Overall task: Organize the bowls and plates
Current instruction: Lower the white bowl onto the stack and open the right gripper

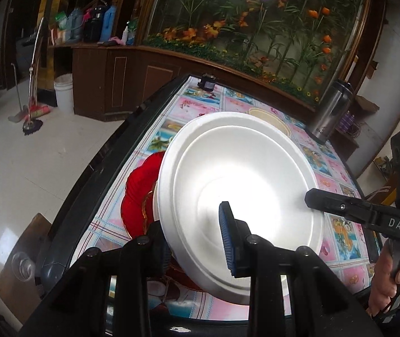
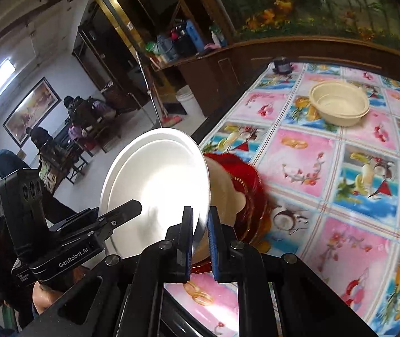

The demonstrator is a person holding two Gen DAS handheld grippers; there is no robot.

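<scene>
Left wrist view shows the white plate (image 1: 239, 196) tilted up off the table (image 1: 171, 118), held between both grippers at once. The left gripper (image 1: 197, 241) clamps the plate's near rim, one blue-padded finger (image 1: 228, 236) lying on the inner face and the other behind the rim, so its fingers stand narrow around the edge. From the right of that view the right gripper (image 1: 312, 199) reaches onto the opposite rim. In the right wrist view the right gripper (image 2: 201, 236) pinches the plate (image 2: 157, 185) edge between its two blue pads, nearly closed, and the left gripper (image 2: 132, 207) comes in from the left, with a hand (image 2: 45, 295) below it. Just beneath and behind the raised plate lies a red plate (image 2: 244, 179) with a scalloped rim, flat on the fruit-patterned tablecloth (image 2: 340, 168). Farther back on the table sits a cream bowl (image 2: 338, 106), well apart from the plates. A steel flask (image 1: 331, 109) stands near the table's far right edge
</scene>
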